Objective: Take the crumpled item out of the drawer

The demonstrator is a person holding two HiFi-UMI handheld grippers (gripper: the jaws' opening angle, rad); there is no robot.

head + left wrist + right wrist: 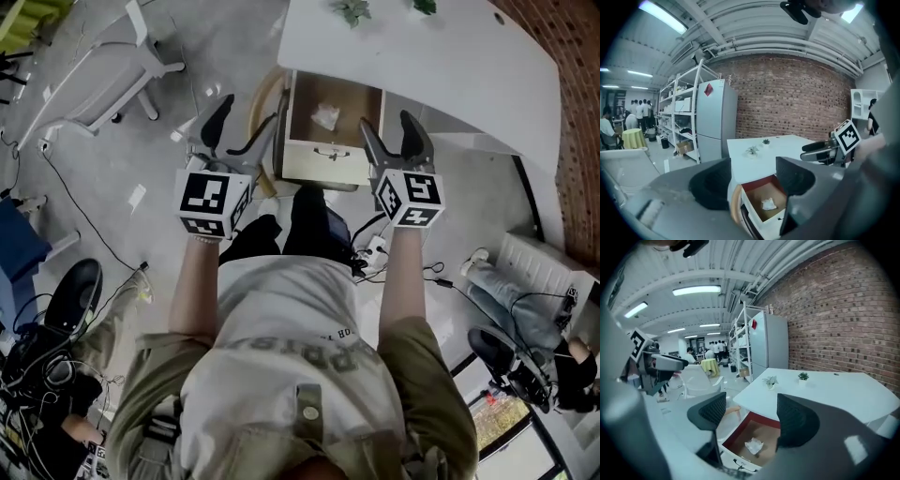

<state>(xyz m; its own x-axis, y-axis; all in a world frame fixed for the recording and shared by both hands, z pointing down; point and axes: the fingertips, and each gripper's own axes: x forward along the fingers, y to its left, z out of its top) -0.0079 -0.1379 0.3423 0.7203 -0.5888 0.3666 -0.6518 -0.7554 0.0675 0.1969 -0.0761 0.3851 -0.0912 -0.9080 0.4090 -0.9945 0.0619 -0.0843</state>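
Crumpled white item [325, 116] loose near the middle of the brown floor of the open drawer [327, 161], clear of its walls and touched by neither tool. Drawer pulled out from under the edge of the white table [441, 66], with two small potted plants [353, 10] on the tabletop beyond. Left gripper [236, 129] and right gripper [392, 142] near the drawer front, one toward each side, jaws of both spread apart with nothing gripped, the item visible through the gap in each gripper view.
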